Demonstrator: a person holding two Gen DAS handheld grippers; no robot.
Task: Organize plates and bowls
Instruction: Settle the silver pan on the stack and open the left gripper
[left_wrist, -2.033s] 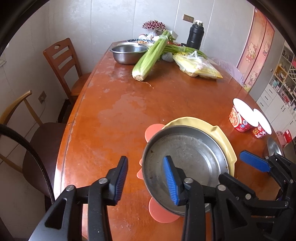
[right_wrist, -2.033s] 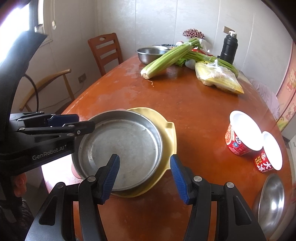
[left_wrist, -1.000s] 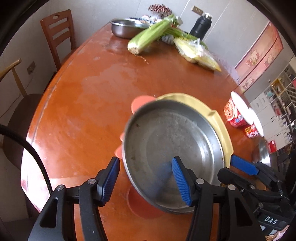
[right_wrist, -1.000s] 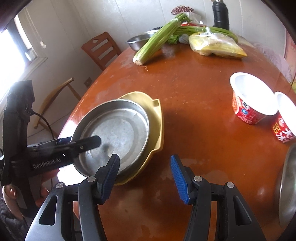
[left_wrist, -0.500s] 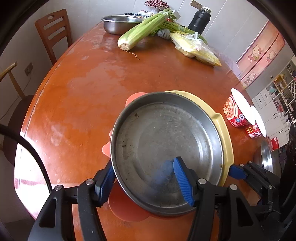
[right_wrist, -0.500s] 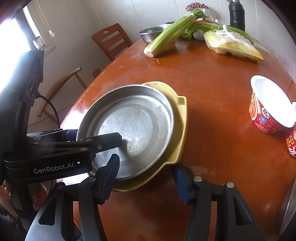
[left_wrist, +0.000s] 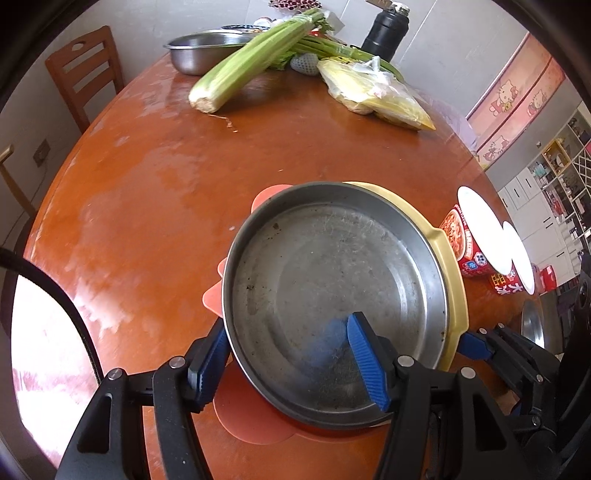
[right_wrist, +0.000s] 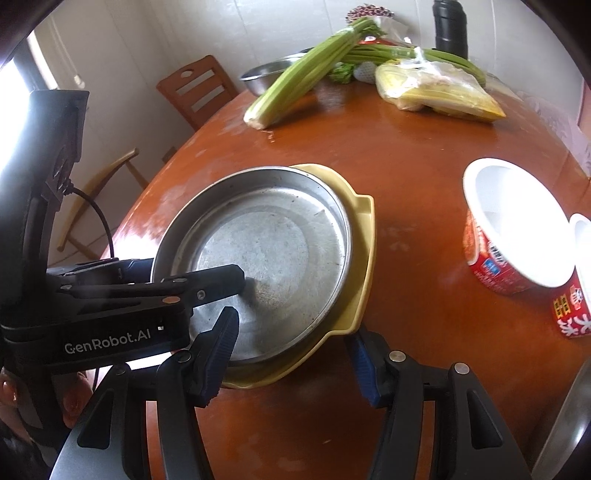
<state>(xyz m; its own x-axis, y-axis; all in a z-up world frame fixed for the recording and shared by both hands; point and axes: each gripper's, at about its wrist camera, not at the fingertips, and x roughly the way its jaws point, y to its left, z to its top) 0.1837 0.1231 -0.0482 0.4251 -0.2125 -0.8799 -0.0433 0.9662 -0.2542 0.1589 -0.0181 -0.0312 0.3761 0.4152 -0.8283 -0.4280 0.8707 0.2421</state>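
Steel pan (left_wrist: 332, 284) sits on yellow plate (right_wrist: 364, 236) near the surface's front edge — left gripper (left_wrist: 291, 354) jaws apart astride its rim; right gripper (right_wrist: 295, 347) jaws apart astride the plate.

The pink mat (left_wrist: 255, 417) is mostly covered by the steel pan (left_wrist: 332, 291) (only lobes are seen at its edges); the yellow dish (right_wrist: 360, 236) is largely hidden beneath that pan; a steel bowl (right_wrist: 569, 424) is cut off by the right wrist view's edge; the red tubs' (left_wrist: 461, 240) print is too small to be read.
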